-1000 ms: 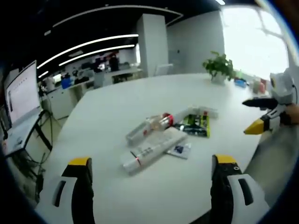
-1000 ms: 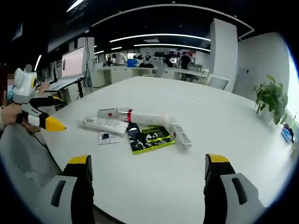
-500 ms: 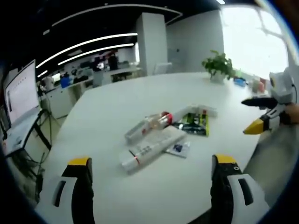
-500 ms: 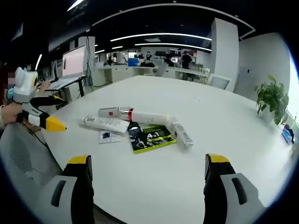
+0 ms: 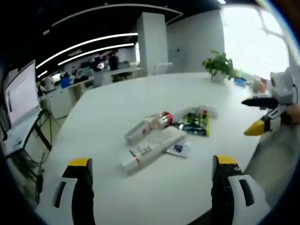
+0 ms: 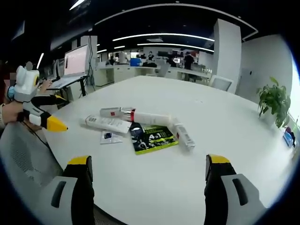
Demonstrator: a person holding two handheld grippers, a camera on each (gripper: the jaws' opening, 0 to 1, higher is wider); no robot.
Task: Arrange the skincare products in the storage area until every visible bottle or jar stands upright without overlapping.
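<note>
Both claws, left point(image 5: 149, 165) and right point(image 6: 146, 161), gape empty above the white round worktop point(image 6: 225, 131); white skincare tubes point(image 6: 145, 117) lie flat beside a green packet point(image 6: 152, 137).

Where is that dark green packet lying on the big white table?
In the right gripper view, the green packet lies flat near the table's middle, between a white tube on its right and a small sachet on its left.

Open-plan office: desk rows point(image 6: 140, 71), laptop point(image 6: 75, 63), strip ceiling lights point(image 6: 164, 35).
</note>
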